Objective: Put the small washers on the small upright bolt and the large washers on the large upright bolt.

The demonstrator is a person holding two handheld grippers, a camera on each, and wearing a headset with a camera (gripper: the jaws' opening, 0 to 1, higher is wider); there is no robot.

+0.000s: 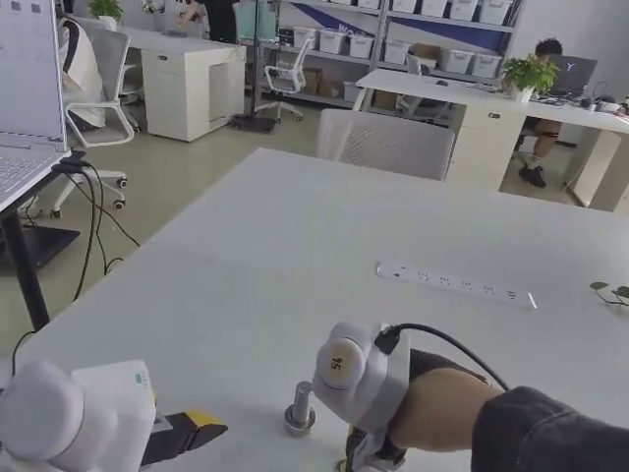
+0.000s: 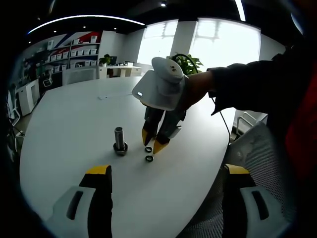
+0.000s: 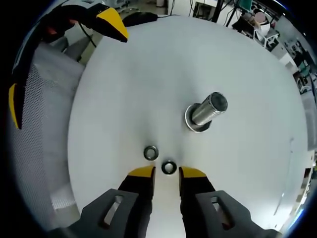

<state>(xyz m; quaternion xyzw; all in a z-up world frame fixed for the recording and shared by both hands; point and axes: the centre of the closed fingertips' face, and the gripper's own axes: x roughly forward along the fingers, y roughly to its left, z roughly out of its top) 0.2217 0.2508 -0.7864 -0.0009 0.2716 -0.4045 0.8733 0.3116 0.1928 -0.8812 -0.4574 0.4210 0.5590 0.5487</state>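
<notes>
Two dark ring washers (image 3: 169,167) beside silvery upright bolt (image 3: 205,113), right hand-held gripper (image 3: 167,173) slightly apart

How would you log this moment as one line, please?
right gripper: open, tips at nearer washer | other washer: loose beside it | bolt: upright | left gripper: open, empty

white right gripper (image 2: 152,143), yellow-tipped jaws, black cable (image 1: 447,342), dark sleeve (image 1: 550,433)

I get bright, even office light on the white table (image 1: 295,246) in my head view, with only soft shadows. In the left gripper view the windows (image 2: 223,44) blow out white; fisheye bending curves the edges of both gripper views.
</notes>
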